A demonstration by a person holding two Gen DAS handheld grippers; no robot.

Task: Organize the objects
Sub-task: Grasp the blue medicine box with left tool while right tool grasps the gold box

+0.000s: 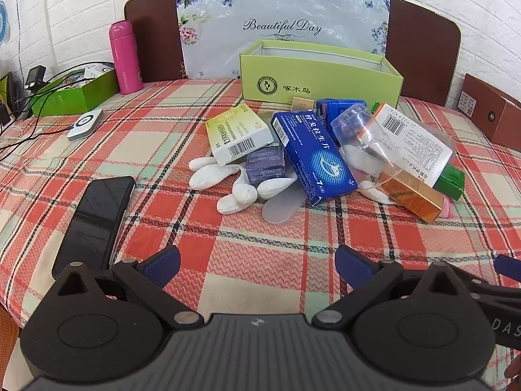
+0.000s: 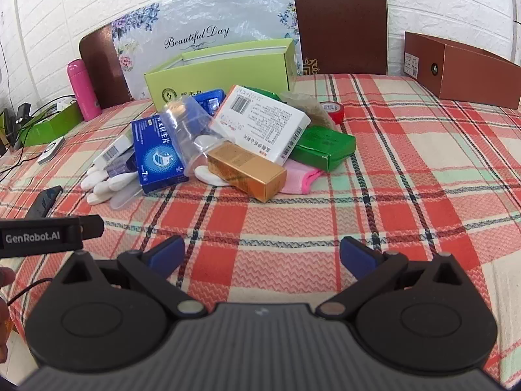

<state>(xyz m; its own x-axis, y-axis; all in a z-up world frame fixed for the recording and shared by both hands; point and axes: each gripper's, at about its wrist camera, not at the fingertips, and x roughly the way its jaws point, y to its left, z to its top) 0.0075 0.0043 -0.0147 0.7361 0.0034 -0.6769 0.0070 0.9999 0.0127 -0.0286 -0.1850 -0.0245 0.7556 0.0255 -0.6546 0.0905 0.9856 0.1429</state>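
Right wrist view: gold box (image 2: 246, 170) lies ahead-left of right claw (image 2: 262, 255), axis slanting; both claws wide open, empty; left claw (image 1: 257, 265) farther

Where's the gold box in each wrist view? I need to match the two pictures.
Left wrist: gold box at right of the pile, below the white box.
Right wrist: gold box at the pile's front, centre.
Shared landmark: light green open box behind the pile.

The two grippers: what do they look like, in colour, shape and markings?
Both the left gripper and the right gripper have a black body with two round discs, a grey ribbed centre plate, silver pivot pins and blue textured pads. The right wrist view shows "GenRobot.AI" in white on the left gripper's side.
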